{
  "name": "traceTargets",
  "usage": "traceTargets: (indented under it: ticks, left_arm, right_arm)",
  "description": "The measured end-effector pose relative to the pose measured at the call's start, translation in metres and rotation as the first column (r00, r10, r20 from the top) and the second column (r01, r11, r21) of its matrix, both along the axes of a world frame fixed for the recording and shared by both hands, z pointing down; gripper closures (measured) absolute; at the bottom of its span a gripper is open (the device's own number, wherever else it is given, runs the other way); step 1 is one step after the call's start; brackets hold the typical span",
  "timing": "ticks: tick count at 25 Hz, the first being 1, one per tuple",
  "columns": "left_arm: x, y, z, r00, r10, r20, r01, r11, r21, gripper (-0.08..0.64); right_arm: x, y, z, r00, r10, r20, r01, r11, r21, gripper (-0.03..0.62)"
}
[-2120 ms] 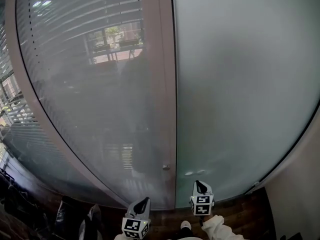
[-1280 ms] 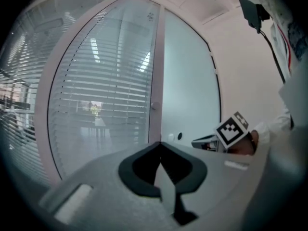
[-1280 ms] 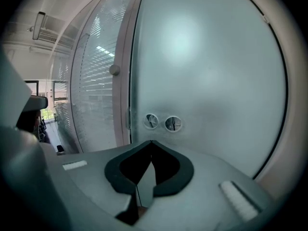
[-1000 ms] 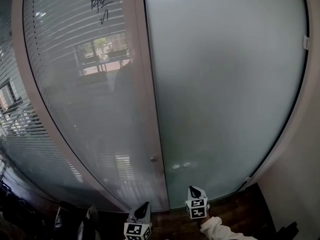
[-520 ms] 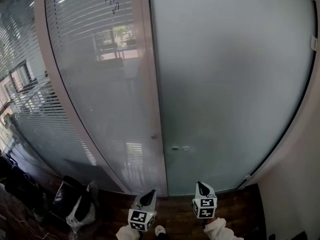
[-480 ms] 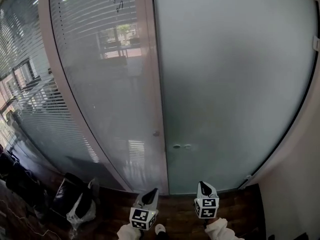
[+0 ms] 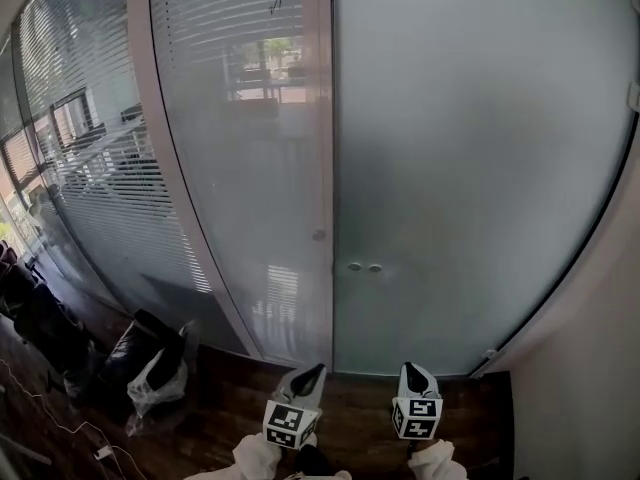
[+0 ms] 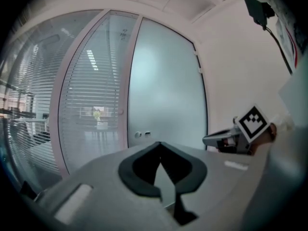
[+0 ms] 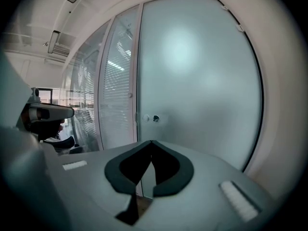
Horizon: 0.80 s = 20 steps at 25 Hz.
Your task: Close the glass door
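Both tools are empty, jaws pressed together: the left tool (image 7: 316, 370) and right tool (image 7: 409, 368) hang low side by side, well apart from the glass door (image 7: 470, 158), with the sleeves (image 7: 262, 458) cut off by the bottom edge. This frosted door stands straight ahead, its left edge meeting the pale post (image 7: 324, 148). Two round fittings (image 7: 360, 267) near that edge are too small to read. Frosting hides whatever lies behind. Bare wooden floor (image 7: 350, 403) lies between tools and door. A wall (image 7: 590, 368) closes the right, and bags (image 7: 150, 368) lie to the left below the slatted glass panel (image 7: 240, 168).
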State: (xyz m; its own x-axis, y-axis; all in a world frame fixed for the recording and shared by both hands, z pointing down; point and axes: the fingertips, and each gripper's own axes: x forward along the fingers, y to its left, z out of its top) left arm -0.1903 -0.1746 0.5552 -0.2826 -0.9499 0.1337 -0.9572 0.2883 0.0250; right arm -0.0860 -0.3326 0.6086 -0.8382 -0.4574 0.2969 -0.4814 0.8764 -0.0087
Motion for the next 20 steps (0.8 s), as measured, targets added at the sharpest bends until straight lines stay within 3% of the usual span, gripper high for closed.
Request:
traceTargets:
  ticks: [12,20]
  left_arm:
    - [0.026,0.031,-0.004,0.999,-0.03,0.02,0.03,0.999,-0.02,0.558]
    - [0.014,0.068,-0.01,0.999,-0.04,0.027,0.041,0.999,-0.016,0.558]
  right_arm:
    - [0.021,0.027,-0.002,0.999,-0.036,0.026,0.037,0.999,-0.022,0.584]
    - [0.014,0.063,-0.008,0.999,-0.034,0.02,0.035,0.999,-0.02,0.584]
